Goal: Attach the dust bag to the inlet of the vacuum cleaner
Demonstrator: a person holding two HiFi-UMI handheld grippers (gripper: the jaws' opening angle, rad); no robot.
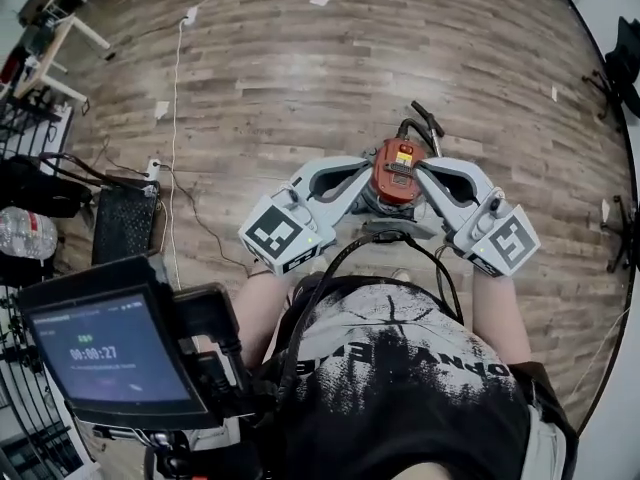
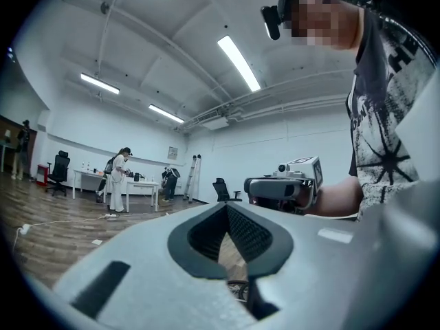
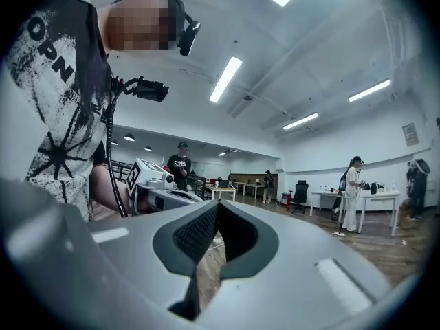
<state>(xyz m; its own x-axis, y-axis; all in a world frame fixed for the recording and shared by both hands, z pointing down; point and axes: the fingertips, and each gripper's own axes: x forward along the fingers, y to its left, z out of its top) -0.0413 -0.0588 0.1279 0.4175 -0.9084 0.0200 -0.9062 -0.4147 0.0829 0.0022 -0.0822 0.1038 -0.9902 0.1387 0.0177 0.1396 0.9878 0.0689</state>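
- Left gripper [image 2: 226,204] was clamped shut on nothing, and the right gripper [image 3: 216,205] matched it: pads together, empty, both held level by the person's chest.
- In the head view the tips flanked the red vacuum cleaner [image 1: 398,168] on the wooden floor [image 1: 300,78], left tip at its 9 o'clock, right tip at its 3 o'clock.
- The dust bag showed in no view. It could have been seated inside the machine or lying out of frame, and the inlet was hidden too.
- Trouble one: the grippers covered the machine's sides, so a reach would have gone half blind and a tip could have knocked it over.
- Trouble two: black cables [image 1: 333,268] hung at the vacuum cleaner's 6 o'clock, ready to snag a gripper.
- Trouble three: the tips were near each other and could have clashed.
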